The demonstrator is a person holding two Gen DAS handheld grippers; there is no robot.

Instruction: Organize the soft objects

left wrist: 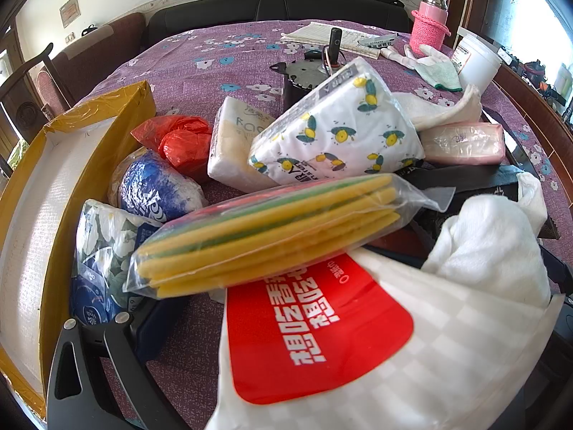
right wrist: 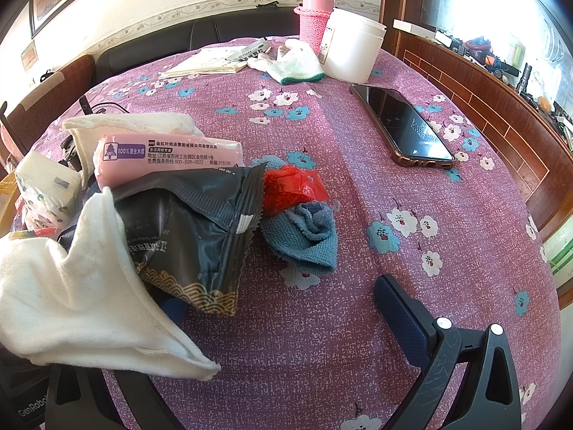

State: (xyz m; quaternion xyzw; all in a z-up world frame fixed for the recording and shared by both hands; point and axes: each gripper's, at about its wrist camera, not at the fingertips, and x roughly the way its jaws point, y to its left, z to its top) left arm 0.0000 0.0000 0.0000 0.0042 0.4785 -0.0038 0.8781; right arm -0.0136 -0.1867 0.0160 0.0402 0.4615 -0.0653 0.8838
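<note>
A heap of soft goods was spread over the counter [right wrist: 358, 186], which was draped in a purple cloth printed with white and blue flowers. In the left wrist view, a clear crinkled bag of flat yellow and green sponge cloths [left wrist: 272, 233] lay across the heap, with a lemon-printed tissue pack [left wrist: 340, 132] tilted behind it and a glossy white pack with a red label [left wrist: 358, 340] filling the foreground. An open box [left wrist: 32, 222], taped in yellow and lined in white, stood at the left, cut off by the frame edge.

The left claw [left wrist: 286, 376] was largely hidden under that pack (only 1 dark finger [left wrist: 107, 365] showed), so its state could not be told.

In the right wrist view, a thick white towel [right wrist: 78, 286] was draped over the left finger of the right claw [right wrist: 279, 322], beside a dark foil pouch [right wrist: 193, 229] with serrated edges. A pink tissue pack [right wrist: 168, 156] lay behind, and a knitted blue cloth [right wrist: 304, 236] touched a crumpled red plastic bag [right wrist: 290, 188]. The right claw was spread apart, its padded right finger [right wrist: 404, 319] bare, though whether the towel was merely resting on the hidden finger could not be made out.
</note>
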